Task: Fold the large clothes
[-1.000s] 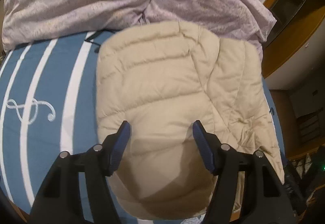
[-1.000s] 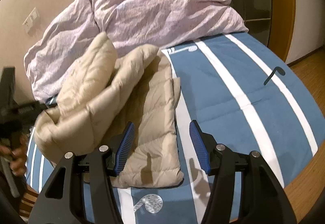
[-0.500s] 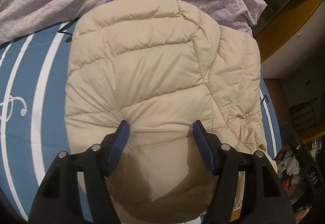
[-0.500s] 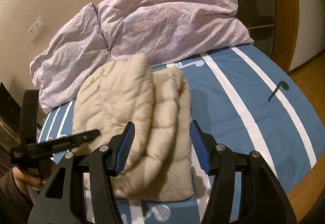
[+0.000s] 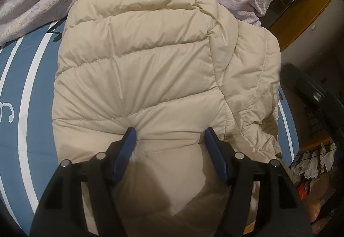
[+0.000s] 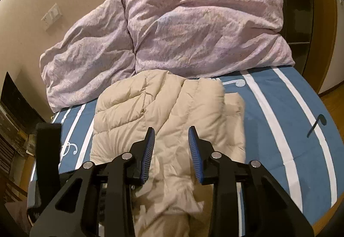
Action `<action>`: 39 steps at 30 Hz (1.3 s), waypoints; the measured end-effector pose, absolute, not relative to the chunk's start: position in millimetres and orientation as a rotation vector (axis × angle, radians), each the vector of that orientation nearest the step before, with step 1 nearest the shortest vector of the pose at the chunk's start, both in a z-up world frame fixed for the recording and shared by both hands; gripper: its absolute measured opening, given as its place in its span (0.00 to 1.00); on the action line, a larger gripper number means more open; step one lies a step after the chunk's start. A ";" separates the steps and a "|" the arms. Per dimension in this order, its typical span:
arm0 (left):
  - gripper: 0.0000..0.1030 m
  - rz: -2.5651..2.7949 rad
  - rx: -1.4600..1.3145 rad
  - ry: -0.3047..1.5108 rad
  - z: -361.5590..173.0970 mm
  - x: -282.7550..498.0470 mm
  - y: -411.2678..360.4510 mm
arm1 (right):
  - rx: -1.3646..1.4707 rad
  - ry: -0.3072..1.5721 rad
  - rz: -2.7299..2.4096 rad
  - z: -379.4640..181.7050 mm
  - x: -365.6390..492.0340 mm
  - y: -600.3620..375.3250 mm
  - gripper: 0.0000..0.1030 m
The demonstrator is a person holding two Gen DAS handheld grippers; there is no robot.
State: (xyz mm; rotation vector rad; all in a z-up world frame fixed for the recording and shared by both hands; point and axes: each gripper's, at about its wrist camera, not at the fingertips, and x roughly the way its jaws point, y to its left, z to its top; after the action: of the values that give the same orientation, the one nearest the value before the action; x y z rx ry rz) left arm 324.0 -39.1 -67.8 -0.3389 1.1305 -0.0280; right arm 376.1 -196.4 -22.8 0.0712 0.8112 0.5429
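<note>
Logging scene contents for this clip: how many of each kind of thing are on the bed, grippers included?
Beige puffer jacket: 1
Lilac pillows: 2
Blue striped bedsheet: 1
Grippers, both open: 2 (left gripper, right gripper)
Total: 6

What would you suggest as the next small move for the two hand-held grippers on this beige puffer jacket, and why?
Probably press down and smooth the top layer. The beige puffer jacket lies doubled over on the blue striped bedsheet, puffy and uneven along its right edge. The left hand-held gripper is open with its fingertips against the fabric; the right hand-held gripper is open above it, gripping nothing.
</note>
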 end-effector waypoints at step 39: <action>0.72 0.205 -0.064 0.913 -50.2 352.4 -2.9 | -0.019 0.927 0.343 -111.2 410.1 -202.1 0.30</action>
State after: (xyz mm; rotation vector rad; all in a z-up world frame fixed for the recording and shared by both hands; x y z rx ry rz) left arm 352.4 -2.9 -50.2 -0.0644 0.9135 0.2055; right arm 410.1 -202.1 -111.2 -0.0194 0.9271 0.3429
